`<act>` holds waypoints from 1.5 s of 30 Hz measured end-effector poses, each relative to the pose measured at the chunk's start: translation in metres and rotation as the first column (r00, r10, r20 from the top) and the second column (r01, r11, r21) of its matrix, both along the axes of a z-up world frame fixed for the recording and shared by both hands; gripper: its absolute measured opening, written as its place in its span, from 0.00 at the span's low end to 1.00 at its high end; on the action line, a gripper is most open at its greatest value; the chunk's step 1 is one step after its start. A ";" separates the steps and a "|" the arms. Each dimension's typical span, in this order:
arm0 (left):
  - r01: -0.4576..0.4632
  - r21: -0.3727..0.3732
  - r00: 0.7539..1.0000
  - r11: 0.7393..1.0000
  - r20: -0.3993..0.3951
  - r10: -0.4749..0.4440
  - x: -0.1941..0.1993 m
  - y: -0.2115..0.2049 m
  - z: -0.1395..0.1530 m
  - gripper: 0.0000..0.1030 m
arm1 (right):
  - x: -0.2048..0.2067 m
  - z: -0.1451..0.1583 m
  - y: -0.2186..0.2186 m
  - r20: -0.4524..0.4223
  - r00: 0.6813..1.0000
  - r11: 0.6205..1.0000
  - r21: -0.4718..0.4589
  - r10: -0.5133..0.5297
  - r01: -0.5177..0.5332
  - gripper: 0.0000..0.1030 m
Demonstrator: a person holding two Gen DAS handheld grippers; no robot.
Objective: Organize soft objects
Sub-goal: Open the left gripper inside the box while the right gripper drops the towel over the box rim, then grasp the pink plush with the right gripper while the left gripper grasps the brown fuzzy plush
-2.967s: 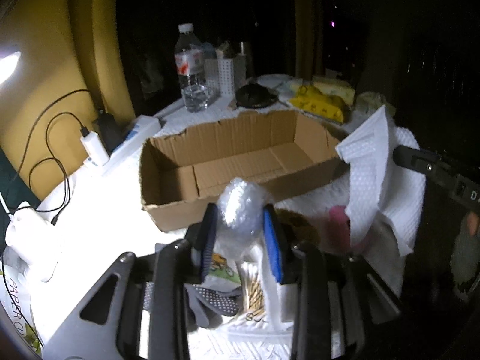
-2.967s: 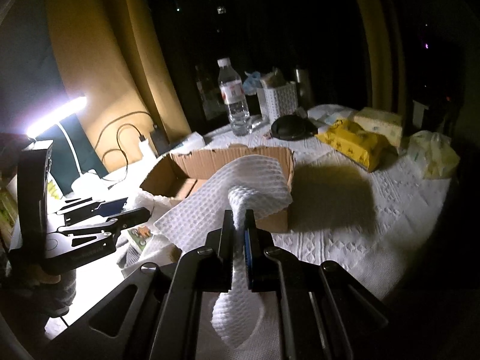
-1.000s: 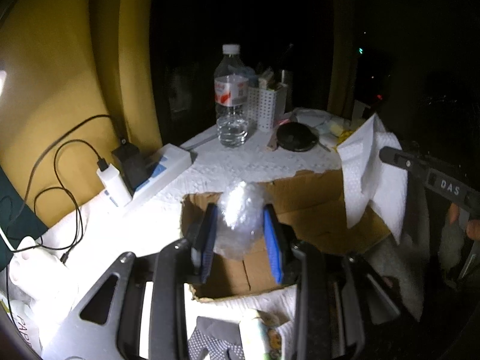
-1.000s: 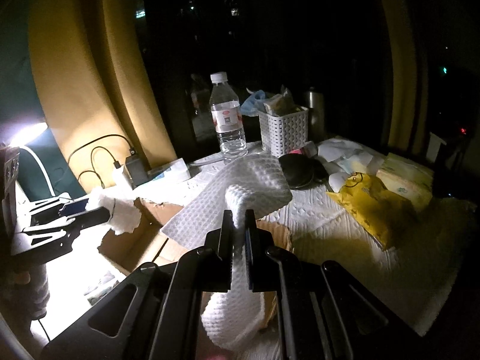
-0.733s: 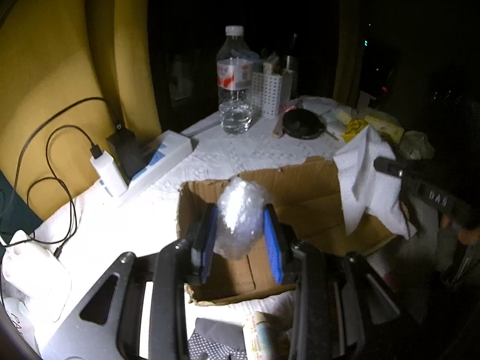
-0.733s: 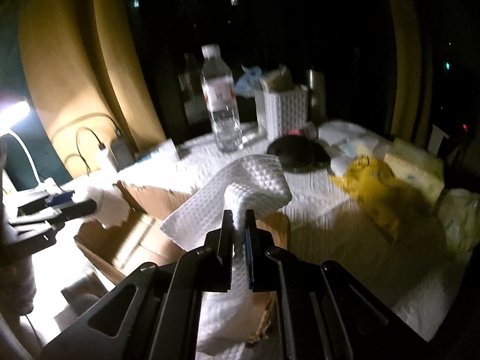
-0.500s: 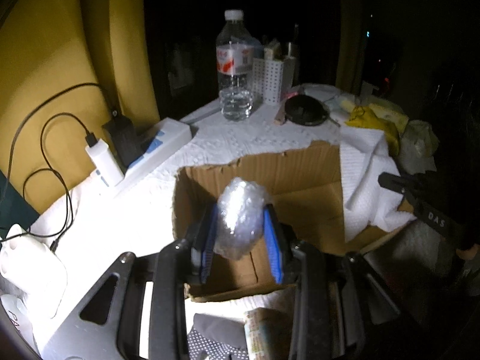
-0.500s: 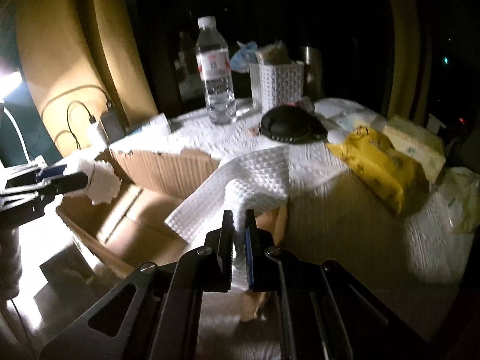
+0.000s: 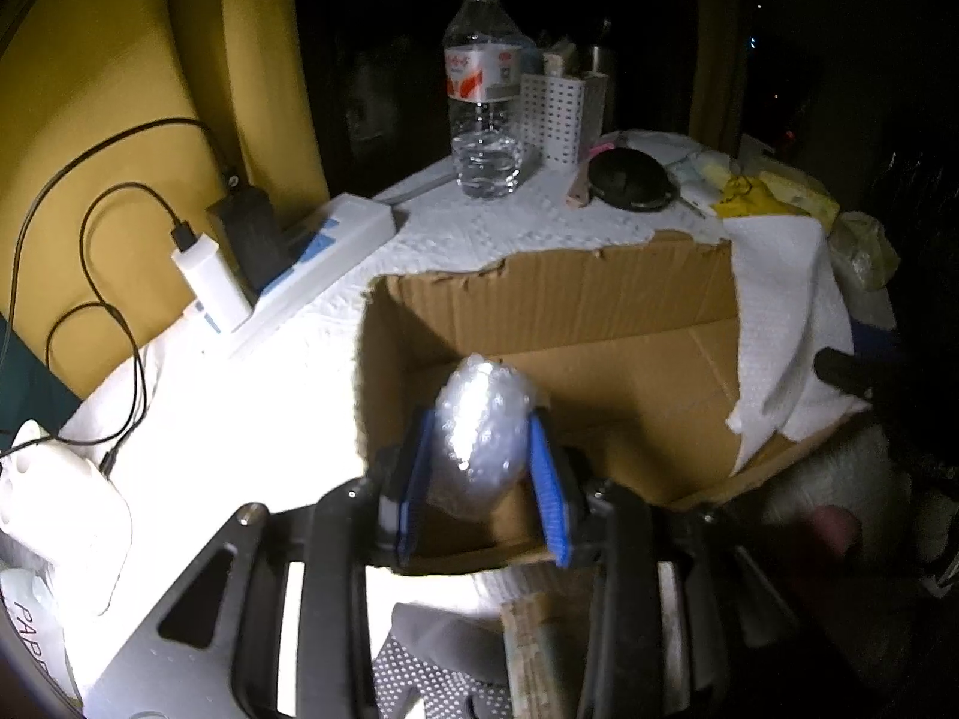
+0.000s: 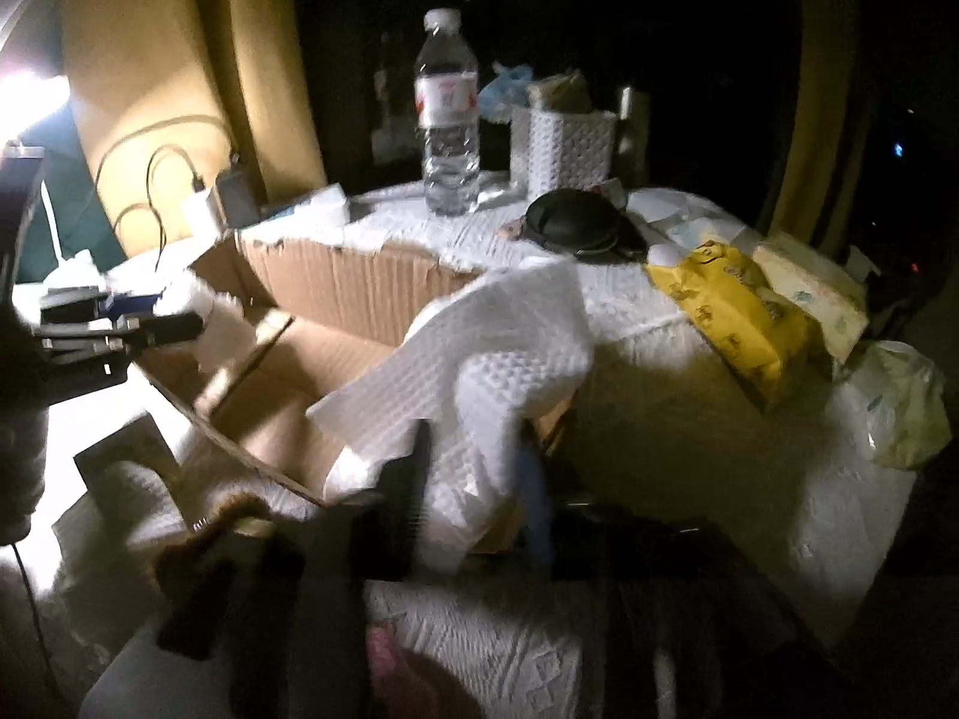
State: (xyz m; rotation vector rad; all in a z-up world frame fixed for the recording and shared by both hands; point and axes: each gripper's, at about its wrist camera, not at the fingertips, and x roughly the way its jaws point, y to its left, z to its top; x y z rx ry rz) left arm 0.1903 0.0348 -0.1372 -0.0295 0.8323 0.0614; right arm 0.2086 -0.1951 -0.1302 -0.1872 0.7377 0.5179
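My left gripper (image 9: pixel 479 467) is shut on a wad of clear bubble wrap (image 9: pixel 479 431) and holds it over the near left end of an open cardboard box (image 9: pixel 599 293). My right gripper (image 10: pixel 476 467) has its jaws spread apart. A white textured cloth (image 10: pixel 497 347) lies between them and drapes over the box's right rim (image 10: pixel 335 281). The cloth also shows in the left wrist view (image 9: pixel 785 311), hanging over the box's right wall. The left gripper with the bubble wrap shows in the right wrist view (image 10: pixel 174 323) at the box's left end.
A water bottle (image 9: pixel 482 90), a white perforated basket (image 9: pixel 560 114) and a black round case (image 9: pixel 629 180) stand behind the box. A power strip with chargers (image 9: pixel 282 251) lies left. A yellow pack (image 10: pixel 737 305) lies right. A grey dotted glove (image 9: pixel 437 659) lies near me.
My right gripper has opened and the white cloth has dropped onto the box's right rim. My left gripper has carried the bubble wrap forward and lower over the box.
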 end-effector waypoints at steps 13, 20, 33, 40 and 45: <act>-0.003 0.015 1.000 1.000 0.028 0.003 -0.007 0.000 0.010 0.48 | 0.041 -0.011 -0.016 -0.030 0.985 0.985 0.029 -0.172 0.172 0.52; -0.006 0.016 1.000 1.000 0.021 0.006 -0.007 0.001 0.007 0.48 | 0.053 -0.044 -0.015 -0.144 0.972 0.982 0.000 -0.187 0.189 0.52; 0.015 -0.009 0.998 1.000 0.060 -0.014 -0.027 -0.003 0.021 0.51 | 0.011 0.000 -0.019 -0.059 0.982 0.982 0.049 -0.182 0.185 0.53; 0.033 -0.058 0.995 0.998 0.093 -0.027 -0.047 -0.006 0.032 0.70 | -0.015 0.016 -0.014 -0.038 0.986 0.984 0.060 -0.164 0.166 0.53; 0.055 -0.061 0.993 0.997 0.107 -0.048 -0.058 -0.010 0.038 0.70 | -0.033 0.023 -0.009 -0.030 0.988 0.986 0.068 -0.151 0.153 0.54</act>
